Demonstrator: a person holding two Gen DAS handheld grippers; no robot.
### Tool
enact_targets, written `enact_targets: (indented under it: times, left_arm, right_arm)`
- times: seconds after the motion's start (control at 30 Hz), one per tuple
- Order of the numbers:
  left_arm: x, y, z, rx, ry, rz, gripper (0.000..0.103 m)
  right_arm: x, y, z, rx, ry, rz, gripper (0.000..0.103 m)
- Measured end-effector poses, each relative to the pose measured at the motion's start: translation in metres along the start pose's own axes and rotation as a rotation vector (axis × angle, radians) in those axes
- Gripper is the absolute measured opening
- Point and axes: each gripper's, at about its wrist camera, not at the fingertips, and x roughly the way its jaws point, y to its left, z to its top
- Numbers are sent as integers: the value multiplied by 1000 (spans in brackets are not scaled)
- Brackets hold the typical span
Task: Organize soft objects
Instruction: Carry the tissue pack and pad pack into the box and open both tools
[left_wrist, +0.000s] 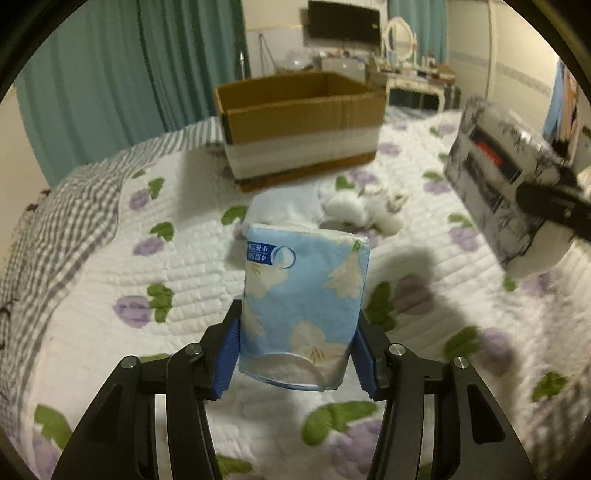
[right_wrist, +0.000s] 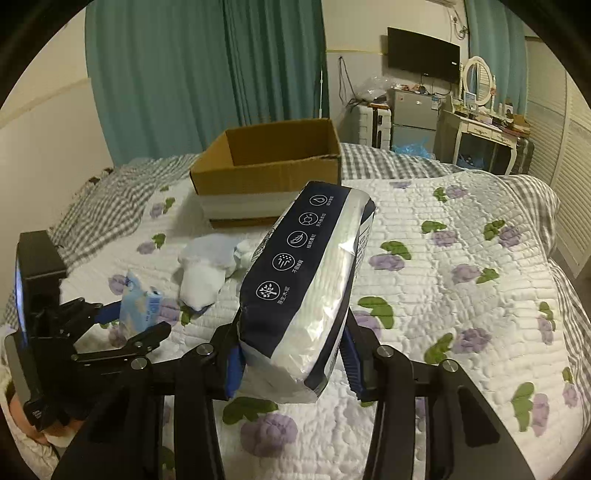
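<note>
My left gripper (left_wrist: 297, 350) is shut on a light blue tissue pack (left_wrist: 303, 295) and holds it upright above the bed. My right gripper (right_wrist: 291, 354) is shut on a dark navy and white tissue pack (right_wrist: 306, 280), lifted above the quilt. That pack also shows at the right of the left wrist view (left_wrist: 506, 177). The left gripper with the blue pack shows at the left of the right wrist view (right_wrist: 136, 317). An open cardboard box (left_wrist: 299, 122) (right_wrist: 266, 166) stands on the bed beyond both. White soft items (left_wrist: 362, 210) (right_wrist: 207, 269) lie on the quilt in front of the box.
The bed has a white quilt with purple flowers (right_wrist: 461, 277) and a grey checked sheet (left_wrist: 74, 206) on the left. Teal curtains (right_wrist: 207, 74) hang behind. A dressing table with mirror (right_wrist: 480, 107) and a wall TV (right_wrist: 423, 53) stand at the far right.
</note>
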Motion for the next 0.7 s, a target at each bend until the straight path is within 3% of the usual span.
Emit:
enact_targets:
  times: [0.13,0.27,0.5,0.7]
  left_arm:
    - [-16,0,11,-44,-15,-39,52]
    - [-30,0,35,-52,-57,-27,52]
    - [-43,0,98,-39,-129,-38,52]
    - [-26,2,161,-25,-161,-24,52]
  right_arm:
    - [-15,-11,5,10,-17,26,43]
    - [-26,-21,26,-16,-61,27,43]
    - [-26,-26,89,-89,-145,69,43]
    - [-4,-20,147,-138,-198,104,43]
